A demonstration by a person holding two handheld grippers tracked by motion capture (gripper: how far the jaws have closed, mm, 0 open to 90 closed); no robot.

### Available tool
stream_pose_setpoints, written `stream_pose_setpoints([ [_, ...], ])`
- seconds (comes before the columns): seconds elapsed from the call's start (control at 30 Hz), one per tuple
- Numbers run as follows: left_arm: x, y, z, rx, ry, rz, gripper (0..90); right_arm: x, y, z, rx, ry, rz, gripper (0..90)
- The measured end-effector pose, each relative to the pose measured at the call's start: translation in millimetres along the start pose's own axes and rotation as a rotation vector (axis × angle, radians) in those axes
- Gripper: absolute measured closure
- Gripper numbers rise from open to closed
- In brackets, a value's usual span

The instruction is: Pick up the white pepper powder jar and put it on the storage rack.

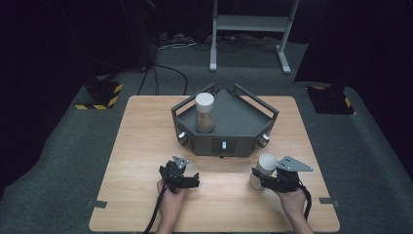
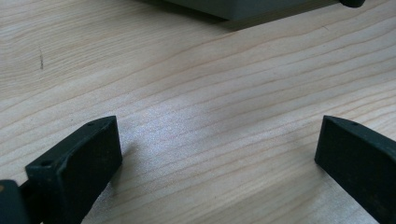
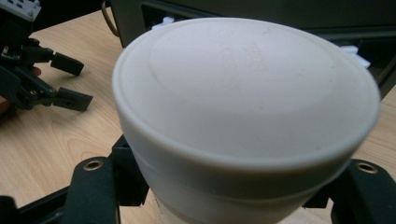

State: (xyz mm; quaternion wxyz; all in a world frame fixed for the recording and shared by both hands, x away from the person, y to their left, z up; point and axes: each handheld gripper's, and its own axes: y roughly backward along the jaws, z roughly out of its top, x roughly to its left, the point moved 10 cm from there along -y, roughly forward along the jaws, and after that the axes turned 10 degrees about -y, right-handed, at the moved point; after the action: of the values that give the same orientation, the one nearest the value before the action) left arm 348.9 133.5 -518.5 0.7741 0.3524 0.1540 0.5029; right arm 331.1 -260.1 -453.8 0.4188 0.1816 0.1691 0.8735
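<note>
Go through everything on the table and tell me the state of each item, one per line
Left gripper: open, nothing between its jaws, low over the table.
Right gripper: shut on white-lidded jar, jar upright.
Jar on tray: upright, lid on, brownish contents.
Grey tray: flat on the table, holding one jar.

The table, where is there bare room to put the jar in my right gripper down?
The table is bare left of the tray, and along the front edge between the left gripper and the right gripper holding the jar. It is crowded mid-back, where the tray stands.
</note>
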Motion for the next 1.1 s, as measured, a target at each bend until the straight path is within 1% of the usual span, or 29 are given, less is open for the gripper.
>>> stream_pose_setpoints([
  [0.2,0.0,0.0,0.0,0.0,0.0,0.0,0.7,-1.3,3.0,8.9,-0.006,0.004,0.003,35.0],
  [0.33,0.0,0.0,0.0,0.0,0.0,0.0,0.7,-4.5,4.8,19.1,-0.009,-0.001,0.016,35.0],
  [0.5,0.0,0.0,0.0,0.0,0.0,0.0,0.7,-5.7,6.5,31.4,-0.009,0.013,0.023,35.0],
  [0.57,0.0,0.0,0.0,0.0,0.0,0.0,0.7,-5.8,6.9,34.1,-0.009,0.017,0.024,35.0],
  [0.67,0.0,0.0,0.0,0.0,0.0,0.0,0.7,-3.8,9.0,44.5,-0.018,0.036,0.006,35.0],
  [0.7,0.0,0.0,0.0,0.0,0.0,0.0,0.7,-3.8,9.0,44.5,-0.018,0.036,0.006,35.0],
  [0.83,0.0,0.0,0.0,0.0,0.0,0.0,0.7,-3.1,10.4,57.7,-0.019,0.045,0.013,35.0],
  [0.87,0.1,0.0,0.0,0.0,-0.001,0.001,0.7,-2.9,11.3,65.1,-0.022,0.048,0.022,35.0],
  [0.9,0.1,0.0,0.0,0.0,-0.001,0.001,0.7,-2.9,11.3,65.1,-0.022,0.048,0.022,35.0],
  [1.07,0.1,0.0,0.0,0.0,-0.001,0.0,0.7,-2.9,14.1,88.2,-0.034,0.039,0.056,35.0],
  [1.1,0.1,0.0,0.0,0.0,-0.001,0.0,0.7,-2.7,14.9,96.2,-0.035,0.033,0.067,35.0],
])
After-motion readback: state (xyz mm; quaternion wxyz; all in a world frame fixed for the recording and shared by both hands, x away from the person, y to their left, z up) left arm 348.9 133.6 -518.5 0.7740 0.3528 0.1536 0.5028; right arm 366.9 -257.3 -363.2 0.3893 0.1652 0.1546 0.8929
